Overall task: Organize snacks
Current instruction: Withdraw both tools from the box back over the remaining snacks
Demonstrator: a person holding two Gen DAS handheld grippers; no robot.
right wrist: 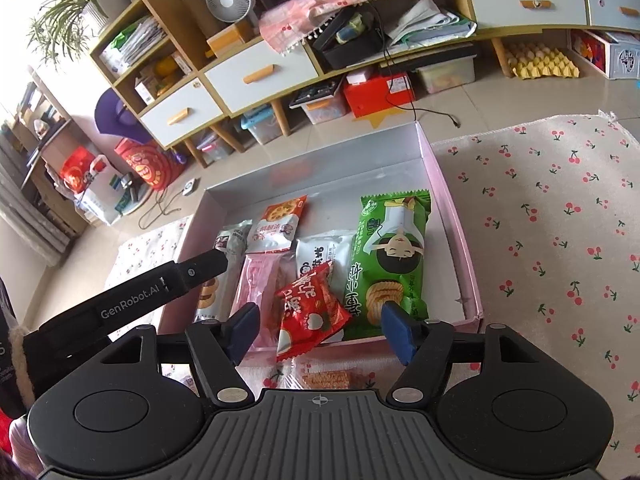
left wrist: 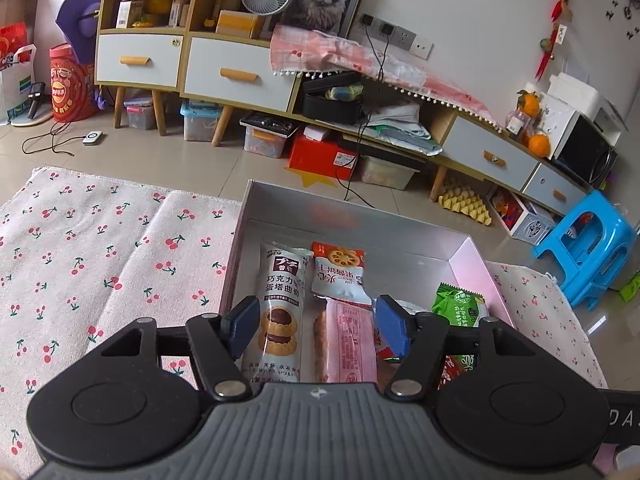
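Observation:
A shallow pink box (left wrist: 248, 208) with a silver inside lies on a cherry-print cloth. In the left wrist view it holds a chocolate-tart cookie pack (left wrist: 282, 308), a white-and-red pack (left wrist: 340, 276), a pink pack (left wrist: 352, 344) and a green pack (left wrist: 460, 308). My left gripper (left wrist: 319, 328) hangs open over the cookie and pink packs, its pads clear of both. In the right wrist view my right gripper (right wrist: 320, 330) is open at the box's near rim (right wrist: 452, 216). A red packet (right wrist: 310, 308) lies loose between its pads, beside a long green pack (right wrist: 390, 264). One left finger (right wrist: 208, 266) reaches in from the left.
A clear-wrapped wafer snack (right wrist: 328, 380) lies on the cloth (right wrist: 560, 240) just outside the box. Beyond the box are tiled floor, a black cable (right wrist: 424, 110), a long cabinet (left wrist: 236, 76) with bins underneath, and a blue stool (left wrist: 588, 248) at the right.

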